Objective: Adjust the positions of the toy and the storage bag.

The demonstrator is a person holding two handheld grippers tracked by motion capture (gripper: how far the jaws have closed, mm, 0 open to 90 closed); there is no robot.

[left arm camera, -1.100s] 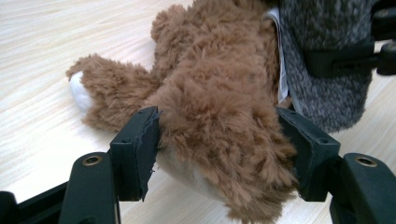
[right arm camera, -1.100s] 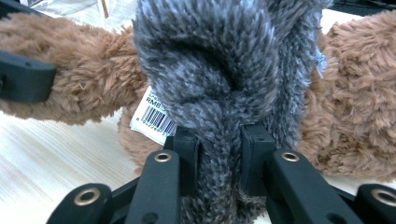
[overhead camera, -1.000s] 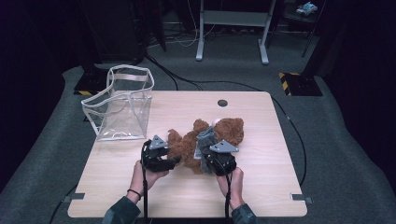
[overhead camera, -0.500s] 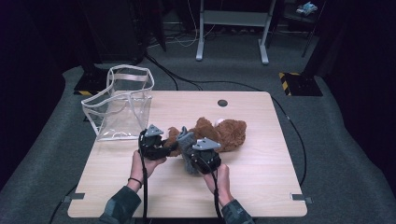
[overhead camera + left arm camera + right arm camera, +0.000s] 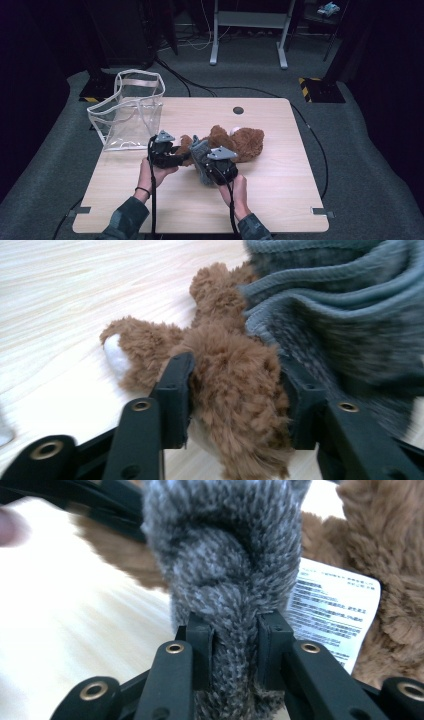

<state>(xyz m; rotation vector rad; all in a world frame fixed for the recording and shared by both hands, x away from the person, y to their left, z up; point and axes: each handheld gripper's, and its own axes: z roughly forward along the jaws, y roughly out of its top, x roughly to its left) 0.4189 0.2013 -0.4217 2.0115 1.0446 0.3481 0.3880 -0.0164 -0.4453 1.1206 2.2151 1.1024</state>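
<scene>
**Two grippers on one plush bear and its grey knit garment**

One brown fluffy plush bear (image 5: pixel 235 142) lies on the light wooden bench (image 5: pixel 280 200), a little right of centre. One grey ribbed knit garment (image 5: pixel 199 152) is bunched at the bear's near-left end. One white printed care label (image 5: pixel 332 617) sticks out of the brown fur in the right gripper view. One clear plastic bag with white trim (image 5: pixel 130 117) stands open at the far-left corner of the bench, partly over the edge; nothing can be seen inside it.

There are two grippers. The left gripper (image 5: pixel 235 407) has a brown furry limb between its jaws; the jaws have just been opening, yet the fur bulges against both pads, so the hold looks kept. The right gripper (image 5: pixel 235 647) is clamped tight on a thick fold of the grey knit, which swells out above the pads.

Compared with a second ago, both hands and the bear sit further left on the bench, nearer the clear bag, and the grey knit now stands between the two grippers rather than over the bear's middle.
</scene>
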